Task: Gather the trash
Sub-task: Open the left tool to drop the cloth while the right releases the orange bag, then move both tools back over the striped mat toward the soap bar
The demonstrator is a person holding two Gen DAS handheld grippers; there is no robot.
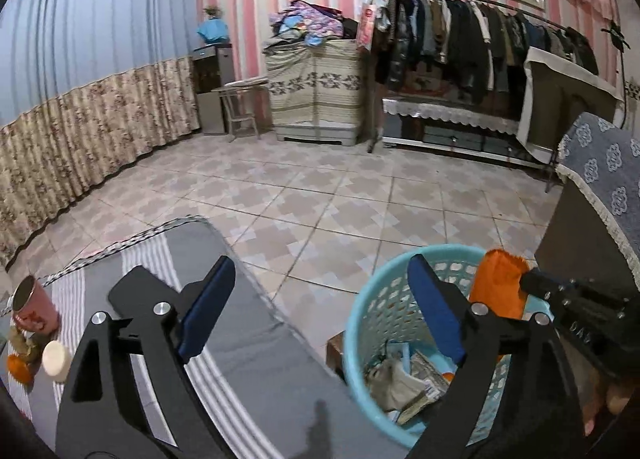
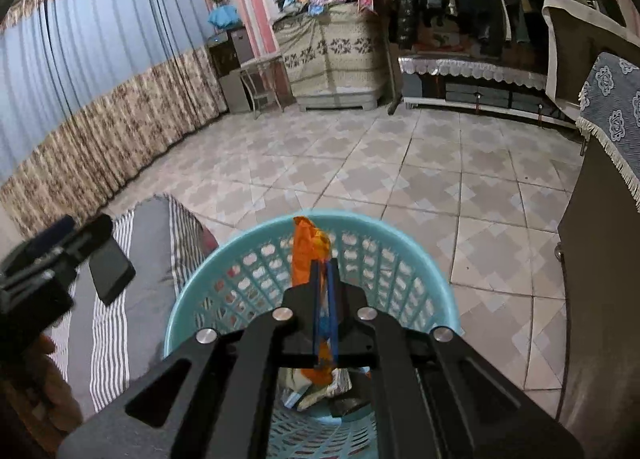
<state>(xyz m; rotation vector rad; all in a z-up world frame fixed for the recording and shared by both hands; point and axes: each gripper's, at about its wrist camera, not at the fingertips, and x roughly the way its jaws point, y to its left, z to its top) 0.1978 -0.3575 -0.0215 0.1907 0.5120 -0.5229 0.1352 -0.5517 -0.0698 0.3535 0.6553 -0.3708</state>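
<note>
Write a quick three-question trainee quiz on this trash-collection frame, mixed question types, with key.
1. True or false: the right gripper is shut on the orange crinkled wrapper above the light blue perforated plastic basket.
2. Multiple choice: the left gripper is (A) clamped on a pink cup, (B) open and holding nothing, (C) inside the basket.
3. Short answer: name two items lying on the grey-and-white striped cloth surface at the far left of the left wrist view.

Key
1. True.
2. B.
3. The pink cylindrical cup and the round cream-coloured lid.
</note>
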